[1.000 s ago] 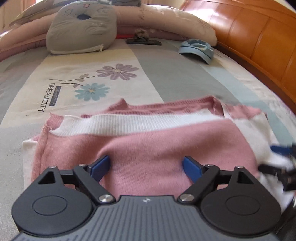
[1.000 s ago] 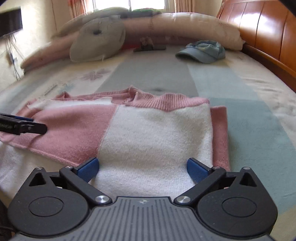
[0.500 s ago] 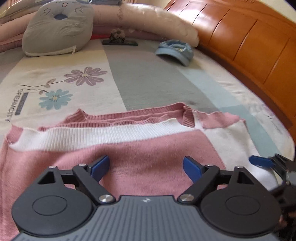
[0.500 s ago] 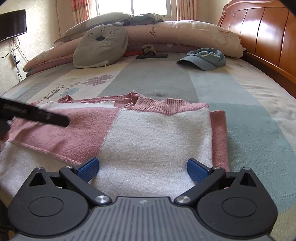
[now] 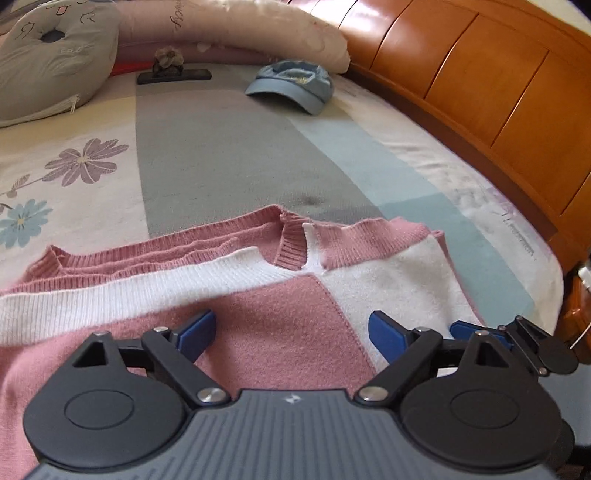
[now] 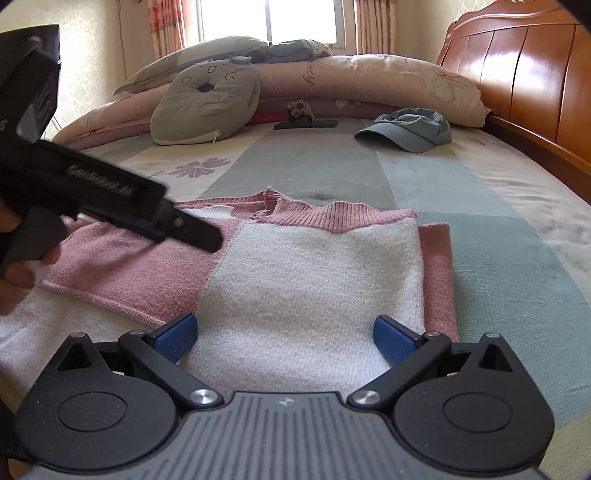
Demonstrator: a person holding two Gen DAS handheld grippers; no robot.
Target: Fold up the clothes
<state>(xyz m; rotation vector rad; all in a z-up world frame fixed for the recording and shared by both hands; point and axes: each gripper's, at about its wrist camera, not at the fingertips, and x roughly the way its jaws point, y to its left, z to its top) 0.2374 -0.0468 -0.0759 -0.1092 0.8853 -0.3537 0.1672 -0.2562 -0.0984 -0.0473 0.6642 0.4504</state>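
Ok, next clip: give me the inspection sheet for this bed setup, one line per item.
Surface: bed with a striped sheet, flower print on its left part.
Job's things: pink and white sweater lying flat, partly folded, pink collar at the far edge.
Clutter: blue cap, grey cushion, a dark flat item with a small decoration, long pillows.
Grippers: left gripper open above the pink panel; right gripper open above the white panel; neither holds cloth.
Cables: white cable at the bed's right edge.
Surroundings: wooden headboard, curtained window.
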